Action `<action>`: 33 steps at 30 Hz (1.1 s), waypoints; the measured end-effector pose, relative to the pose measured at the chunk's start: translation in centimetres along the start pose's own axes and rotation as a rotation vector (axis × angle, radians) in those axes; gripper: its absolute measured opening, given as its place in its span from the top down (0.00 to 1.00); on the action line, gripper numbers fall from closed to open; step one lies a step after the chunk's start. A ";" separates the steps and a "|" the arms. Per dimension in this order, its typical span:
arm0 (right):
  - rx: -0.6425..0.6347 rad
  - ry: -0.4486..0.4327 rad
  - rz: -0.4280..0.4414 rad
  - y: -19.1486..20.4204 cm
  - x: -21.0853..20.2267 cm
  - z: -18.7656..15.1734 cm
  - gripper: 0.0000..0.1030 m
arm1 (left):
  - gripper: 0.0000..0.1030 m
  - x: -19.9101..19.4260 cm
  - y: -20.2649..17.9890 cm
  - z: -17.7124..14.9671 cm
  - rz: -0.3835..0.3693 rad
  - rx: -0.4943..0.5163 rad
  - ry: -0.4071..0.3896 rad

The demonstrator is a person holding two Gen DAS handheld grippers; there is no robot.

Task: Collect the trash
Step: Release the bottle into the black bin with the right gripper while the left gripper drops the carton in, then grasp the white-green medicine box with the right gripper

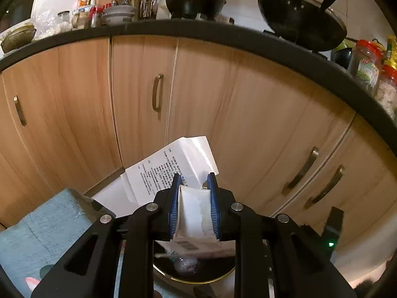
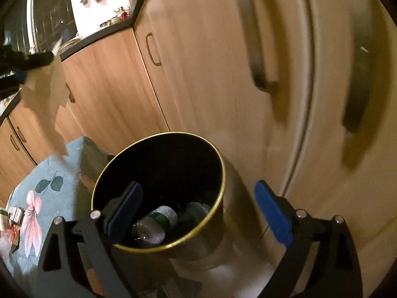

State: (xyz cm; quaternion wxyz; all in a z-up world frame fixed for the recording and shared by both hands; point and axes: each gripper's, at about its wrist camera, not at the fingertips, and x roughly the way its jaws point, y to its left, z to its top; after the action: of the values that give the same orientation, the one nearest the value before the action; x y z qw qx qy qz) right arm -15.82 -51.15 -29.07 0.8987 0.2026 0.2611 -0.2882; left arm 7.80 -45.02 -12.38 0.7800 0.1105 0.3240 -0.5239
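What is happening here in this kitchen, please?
A person with a gripper in each hand is collecting trash. The left gripper is shut on a crumpled white paper and holds it above the black bin. The right gripper is open and empty over the bin, where a plastic bottle already lies.

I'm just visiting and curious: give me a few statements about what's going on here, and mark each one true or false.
1. The left hand-held gripper is shut on a printed white paper. True.
2. The right hand-held gripper grips a bottle. False: its jaws stand wide apart with nothing between the pads; a plastic bottle lies inside the bin below.
3. The bin is black inside with a gold rim. True.
4. The bin is empty. False: it already holds the bottle and other trash.
5. The cabinet doors behind are wooden with metal handles. True.
6. The cloth beside the bin is plain red. False: it is pale blue with a flower print.
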 end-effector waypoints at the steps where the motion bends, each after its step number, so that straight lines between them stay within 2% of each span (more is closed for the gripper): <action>1: 0.002 -0.005 0.003 0.1 -0.2 0.0 0.10 | 0.80 0.4 -0.1 -0.1 0.006 0.004 0.009; 2: 0.003 -0.008 0.006 0.2 -0.2 0.2 0.10 | 0.77 0.8 -0.1 -0.3 0.013 0.007 0.015; 4: 0.001 -0.018 0.009 0.1 -0.8 0.1 0.10 | 0.57 1.4 -0.3 -0.5 0.053 0.017 0.016; 5: -0.001 -0.020 0.013 0.3 -0.9 0.2 0.10 | 0.31 1.3 -0.3 -0.5 0.068 0.020 0.007; 6: -0.002 -0.021 0.016 0.4 -1.1 0.2 0.10 | 0.14 1.1 -0.3 -0.5 0.079 0.022 -0.012; 7: 0.000 -0.025 0.016 0.4 -1.5 0.0 0.10 | 0.11 0.7 -0.3 -0.5 0.092 0.024 -0.033; 10: 0.005 -0.035 0.030 0.5 -2.5 -0.1 0.10 | 0.12 -0.3 0.1 -0.4 0.087 0.029 -0.037; 13: -0.019 -0.043 0.069 2.1 -3.0 0.6 0.10 | 0.13 -2.8 2.1 -0.5 0.110 -0.004 -0.052; 16: -0.085 -0.037 0.154 5.4 -3.4 1.3 0.10 | 0.12 -7.8 5.5 -1.9 0.198 -0.045 -0.090; 17: -0.115 -0.034 0.193 7.0 -3.5 1.4 0.10 | 0.07 -10.0 7.0 -2.7 0.253 -0.060 -0.104; 18: -0.139 -0.029 0.222 8.4 -3.4 1.6 0.10 | 0.08 -11.8 8.2 -3.4 0.298 -0.075 -0.114; 22: -0.283 0.041 0.396 16.5 -2.9 0.8 0.09 | 0.08 -20.7 13.8 -8.1 0.500 -0.161 -0.143; 25: -0.369 0.092 0.477 21.6 -2.7 -0.4 0.09 | 0.08 -25.8 16.3 -11.6 0.619 -0.212 -0.144; 28: -0.426 0.136 0.549 26.2 -3.0 -1.9 0.09 | 0.08 -30.9 18.3 -16.4 0.726 -0.285 -0.134; 33: -0.533 0.184 0.624 32.1 -4.3 -4.6 0.09 | 0.08 -35.8 20.2 -21.9 0.772 -0.389 -0.129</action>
State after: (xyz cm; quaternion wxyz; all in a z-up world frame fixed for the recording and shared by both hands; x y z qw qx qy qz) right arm -0.40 -22.89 -23.32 0.9369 0.0573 0.3317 0.0947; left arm 8.54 1.52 -10.25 0.9435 0.0416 0.3024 -0.1289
